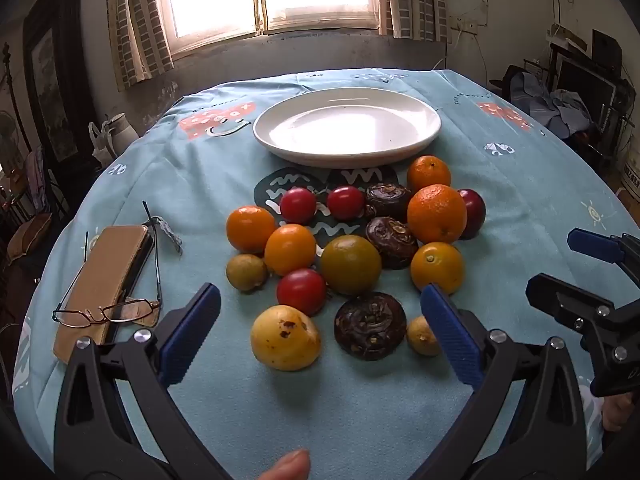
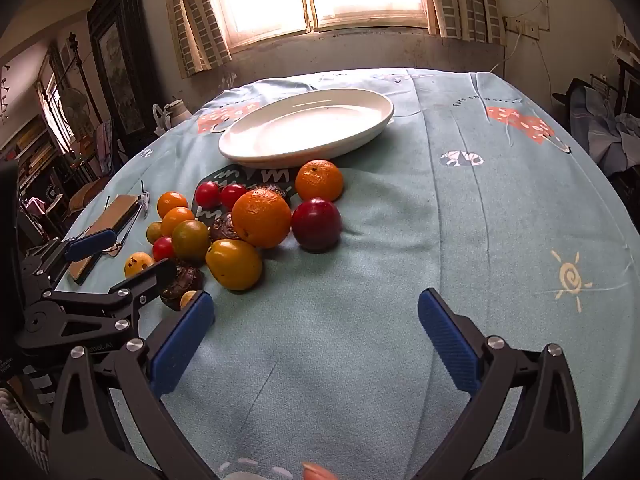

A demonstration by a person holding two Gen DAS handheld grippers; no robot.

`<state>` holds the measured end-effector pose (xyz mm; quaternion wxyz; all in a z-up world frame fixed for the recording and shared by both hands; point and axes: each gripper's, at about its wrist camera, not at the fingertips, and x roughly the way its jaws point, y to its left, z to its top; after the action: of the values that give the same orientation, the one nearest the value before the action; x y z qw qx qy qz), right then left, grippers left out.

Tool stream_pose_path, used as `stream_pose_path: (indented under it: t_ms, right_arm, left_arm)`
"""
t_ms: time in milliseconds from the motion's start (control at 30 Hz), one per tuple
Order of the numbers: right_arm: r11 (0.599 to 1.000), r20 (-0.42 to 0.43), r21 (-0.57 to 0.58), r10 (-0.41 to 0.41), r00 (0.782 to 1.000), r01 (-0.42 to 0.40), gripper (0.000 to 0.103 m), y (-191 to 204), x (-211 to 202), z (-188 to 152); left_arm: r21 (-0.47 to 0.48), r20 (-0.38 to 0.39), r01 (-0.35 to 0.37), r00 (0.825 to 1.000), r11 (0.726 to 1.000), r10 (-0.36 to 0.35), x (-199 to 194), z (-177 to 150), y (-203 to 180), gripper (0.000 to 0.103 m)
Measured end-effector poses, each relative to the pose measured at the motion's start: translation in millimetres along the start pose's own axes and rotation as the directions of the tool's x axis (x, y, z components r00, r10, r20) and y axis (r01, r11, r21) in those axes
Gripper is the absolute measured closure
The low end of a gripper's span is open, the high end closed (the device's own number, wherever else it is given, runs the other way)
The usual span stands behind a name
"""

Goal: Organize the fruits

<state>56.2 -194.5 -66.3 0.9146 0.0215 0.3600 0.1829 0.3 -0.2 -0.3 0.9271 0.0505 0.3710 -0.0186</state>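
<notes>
A pile of fruit lies on the blue tablecloth in front of an empty white plate (image 1: 347,126) (image 2: 306,128). It holds several oranges, with the biggest orange (image 1: 437,213) (image 2: 261,218) at the right, red tomatoes (image 1: 301,291), dark brown flat fruits (image 1: 370,325), a spotted yellow fruit (image 1: 285,337) and a dark red plum (image 2: 316,224). My left gripper (image 1: 320,320) stands open just before the yellow fruit, holding nothing. My right gripper (image 2: 316,326) hangs open over bare cloth, right of the pile.
A tan case (image 1: 102,280) with glasses (image 1: 106,312) on it lies at the left of the table. The right gripper's fingers (image 1: 568,308) show at the right edge of the left wrist view. Curtained window and cluttered room lie beyond the table.
</notes>
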Motion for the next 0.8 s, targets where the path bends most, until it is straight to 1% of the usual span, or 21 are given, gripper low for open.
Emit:
stream_pose_path:
  t_ms: [800]
  right_arm:
    - [1.000, -0.003, 0.002, 0.001, 1.000, -0.001, 0.001, 0.3, 1.5, 0.0]
  left_arm:
    - [-0.003, -0.003, 0.001, 1.000, 1.000, -0.001, 0.0, 0.2, 1.0, 0.002]
